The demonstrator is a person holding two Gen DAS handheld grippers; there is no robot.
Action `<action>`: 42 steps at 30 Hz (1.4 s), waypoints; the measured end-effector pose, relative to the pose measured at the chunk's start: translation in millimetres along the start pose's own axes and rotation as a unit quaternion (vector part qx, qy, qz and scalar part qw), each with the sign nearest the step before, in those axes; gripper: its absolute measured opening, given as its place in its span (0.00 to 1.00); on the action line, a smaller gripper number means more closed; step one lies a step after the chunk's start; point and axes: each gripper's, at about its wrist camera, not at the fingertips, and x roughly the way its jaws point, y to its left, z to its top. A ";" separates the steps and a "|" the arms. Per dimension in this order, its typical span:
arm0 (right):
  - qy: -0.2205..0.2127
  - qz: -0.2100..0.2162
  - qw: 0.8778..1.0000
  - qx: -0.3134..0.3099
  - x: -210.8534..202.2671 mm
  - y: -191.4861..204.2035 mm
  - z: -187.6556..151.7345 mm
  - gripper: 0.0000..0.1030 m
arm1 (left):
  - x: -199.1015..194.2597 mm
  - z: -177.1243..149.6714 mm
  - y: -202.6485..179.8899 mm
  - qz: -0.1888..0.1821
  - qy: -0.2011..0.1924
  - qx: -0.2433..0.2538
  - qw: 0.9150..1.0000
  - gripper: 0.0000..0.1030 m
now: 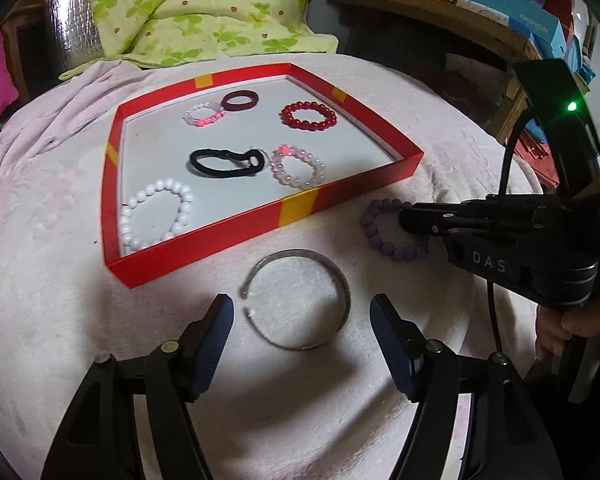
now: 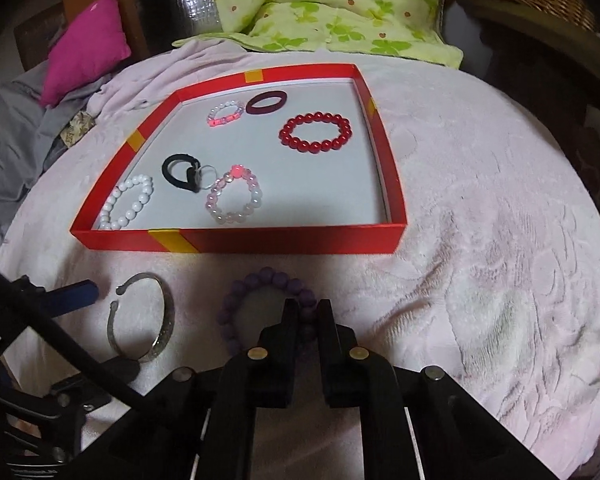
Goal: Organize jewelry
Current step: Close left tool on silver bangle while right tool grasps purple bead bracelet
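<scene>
Red tray [image 2: 260, 240]: holds six sorted bracelets and hair ties. Purple bead bracelet [image 2: 268, 280], at tray's 6 o'clock on the pink blanket [image 2: 480, 240]: right hand-held gripper [image 2: 307, 312] clamped on its beads, for lifting in. Silver cuff bangle [image 1: 300, 300], beside it: left hand-held gripper [image 1: 302, 322] apart, straddling it.

Tray [image 2: 236, 240] on blanket [image 2: 480, 240]: six pieces inside, beaded bracelets and hair ties. Before tray: open bangle [image 1: 298, 300] left, beaded bracelet [image 2: 268, 280] right. Quilt [image 2: 332, 8] behind tray.
</scene>
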 end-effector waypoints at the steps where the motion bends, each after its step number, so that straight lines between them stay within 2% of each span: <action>1: 0.002 0.002 1.000 0.004 -0.4 -2.3 -0.6 0.10 | 2.9 0.2 -1.7 0.003 0.003 0.000 1.000 0.71; 6: 0.008 0.007 1.000 0.017 2.5 -4.5 1.2 0.10 | 15.3 1.1 -4.6 0.021 0.014 0.001 1.000 0.71; 15: 0.012 0.020 0.999 0.038 3.7 -11.2 1.5 0.10 | 19.3 2.3 -4.4 0.034 0.010 -0.003 0.999 0.71; 26: 0.013 0.023 0.999 0.043 3.6 -12.2 1.1 0.10 | 22.0 5.2 -3.9 0.031 0.000 -0.005 0.999 0.71; 31: 0.013 0.024 0.999 0.044 3.0 -12.4 0.9 0.10 | 23.5 6.1 -2.9 0.030 -0.006 -0.003 1.000 0.62; 42: 0.010 0.028 0.998 0.047 1.2 -13.1 1.2 0.10 | 19.9 2.6 2.5 0.020 -0.014 0.008 1.000 0.61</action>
